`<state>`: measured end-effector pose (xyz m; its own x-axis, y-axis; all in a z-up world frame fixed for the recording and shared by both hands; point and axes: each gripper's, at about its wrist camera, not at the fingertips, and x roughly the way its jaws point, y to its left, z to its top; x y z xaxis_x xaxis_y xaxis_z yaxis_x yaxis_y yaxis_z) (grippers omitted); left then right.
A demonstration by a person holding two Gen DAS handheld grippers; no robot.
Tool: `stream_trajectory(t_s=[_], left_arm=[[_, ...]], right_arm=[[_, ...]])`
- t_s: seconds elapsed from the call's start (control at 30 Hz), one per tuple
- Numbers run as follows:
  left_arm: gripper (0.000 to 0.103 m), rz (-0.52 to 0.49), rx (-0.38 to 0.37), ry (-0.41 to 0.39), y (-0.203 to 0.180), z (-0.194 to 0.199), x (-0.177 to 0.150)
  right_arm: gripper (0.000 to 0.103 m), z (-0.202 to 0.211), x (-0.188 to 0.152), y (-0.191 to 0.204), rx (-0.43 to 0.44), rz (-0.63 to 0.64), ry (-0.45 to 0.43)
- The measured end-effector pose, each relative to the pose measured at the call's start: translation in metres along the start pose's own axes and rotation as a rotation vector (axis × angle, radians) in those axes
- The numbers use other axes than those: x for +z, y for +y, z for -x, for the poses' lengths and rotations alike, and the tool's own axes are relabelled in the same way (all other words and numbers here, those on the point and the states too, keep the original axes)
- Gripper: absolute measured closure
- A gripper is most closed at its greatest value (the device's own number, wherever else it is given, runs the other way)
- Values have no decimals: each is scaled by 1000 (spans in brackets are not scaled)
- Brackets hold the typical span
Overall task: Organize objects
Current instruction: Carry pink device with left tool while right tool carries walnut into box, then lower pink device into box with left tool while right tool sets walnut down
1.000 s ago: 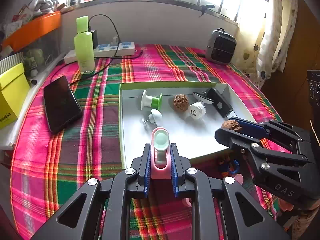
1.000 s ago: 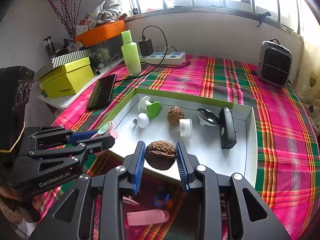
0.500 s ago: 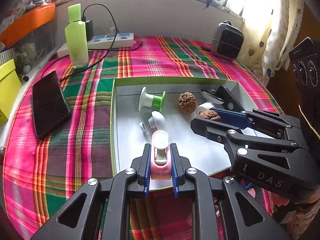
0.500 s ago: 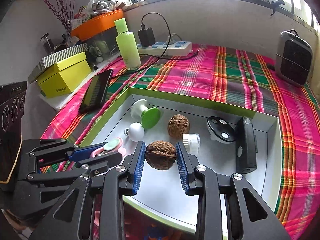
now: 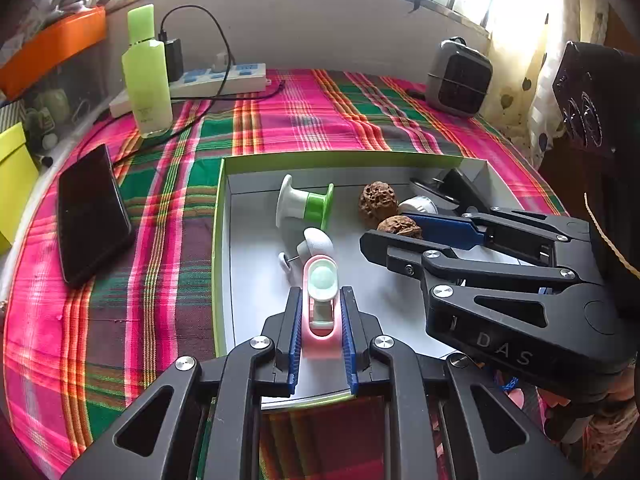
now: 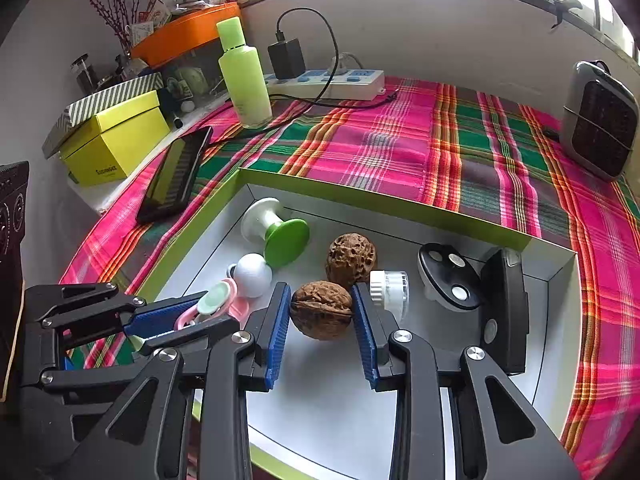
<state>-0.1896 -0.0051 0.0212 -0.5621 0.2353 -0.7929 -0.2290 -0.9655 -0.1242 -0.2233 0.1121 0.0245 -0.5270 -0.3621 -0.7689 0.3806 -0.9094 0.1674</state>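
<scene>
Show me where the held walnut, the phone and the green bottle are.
held walnut [image 6: 321, 310], right wrist view, middle of its shell between the tongs' blue pads.
phone [image 5: 93, 212], left wrist view, centre of its dark screen.
green bottle [image 6: 247, 80], right wrist view, middle of its body.

The tablecloth [image 6: 400, 148] carries a plaid of pink, green, orange and dark maroon. The tray [image 6: 384, 196] has a lime-green rim and a white interior. The bottle [image 6: 244, 76] is pale green. The box [image 6: 116, 140] is yellow; its lid [image 6: 108, 98] is striped white and grey. The walnut [image 6: 321, 310] is brown. The gripper pads [image 6: 278, 332] are blue on black frames. The phone [image 5: 90, 212] is black.
</scene>
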Motion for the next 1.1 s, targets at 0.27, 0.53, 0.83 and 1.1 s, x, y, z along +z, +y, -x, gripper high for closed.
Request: stream_trajectory(t_s=[0.27,0.53,0.83,1.1], left_arm=[[87,-10,15,-4,-3,-1,0],[86,-33,46,-10,-7,-1,-2],[81,-33,43,-11,-9,0,-2],[78,-29,43,-13,-8,2,-2]], right_arm=[[70,-2,-1,-2,-18,2,2],[70,-5,-1,-4,-17,-8,8],[70,-5,-1,-4,-24,-16,5],[70,-5,-1,-4,-24,-18,1]])
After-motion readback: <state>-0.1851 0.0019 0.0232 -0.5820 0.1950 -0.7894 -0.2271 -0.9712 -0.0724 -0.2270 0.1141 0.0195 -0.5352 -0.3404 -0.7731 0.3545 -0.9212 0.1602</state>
